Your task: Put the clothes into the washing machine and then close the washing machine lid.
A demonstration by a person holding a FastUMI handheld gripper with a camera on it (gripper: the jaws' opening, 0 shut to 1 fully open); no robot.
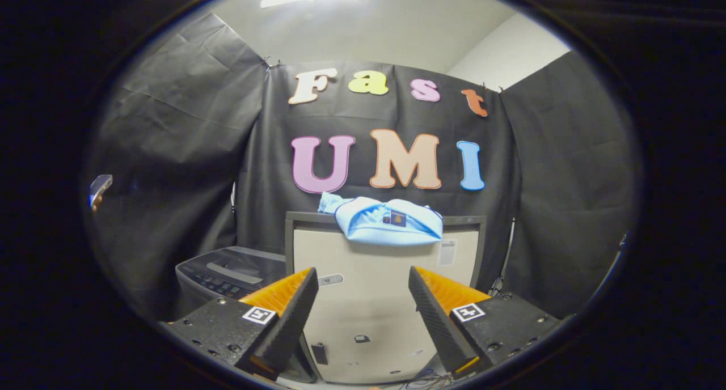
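Observation:
A light blue garment [388,220] lies bunched on the top edge of a tall beige cabinet with a dark frame [368,299], straight ahead and beyond my fingers. The dark grey washing machine [227,276] stands low to the left of the cabinet, partly hidden behind my left finger; its control panel and flat top face me. My gripper [362,272] is open, with a wide gap between its fingers and nothing in it. It is well short of the garment and lower than it.
Black cloth walls [170,152] close the booth behind and on both sides. Some cables [425,381] lie on the floor at the foot of the cabinet. A small bluish object [100,187] shows at the far left.

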